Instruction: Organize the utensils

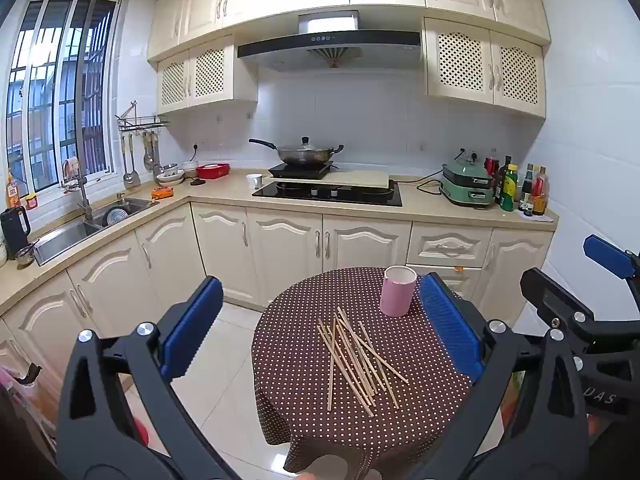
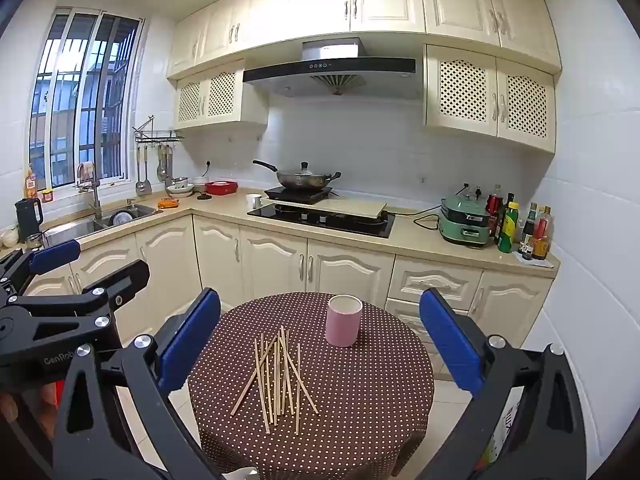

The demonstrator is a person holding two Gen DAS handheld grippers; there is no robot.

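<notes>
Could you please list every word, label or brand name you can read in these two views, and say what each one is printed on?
"GenRob", cut off by a fingertip: on the black body of the left gripper, in the right wrist view.
"UAS", partial lettering: on the black body of the right gripper, in the left wrist view.
Labels on the sauce bottles by the wall: too small to read.
Marks on the range hood panel: too blurred to read.

One pink cup [image 2: 344, 326], about twelve chopsticks [image 2: 276, 376].
</notes>
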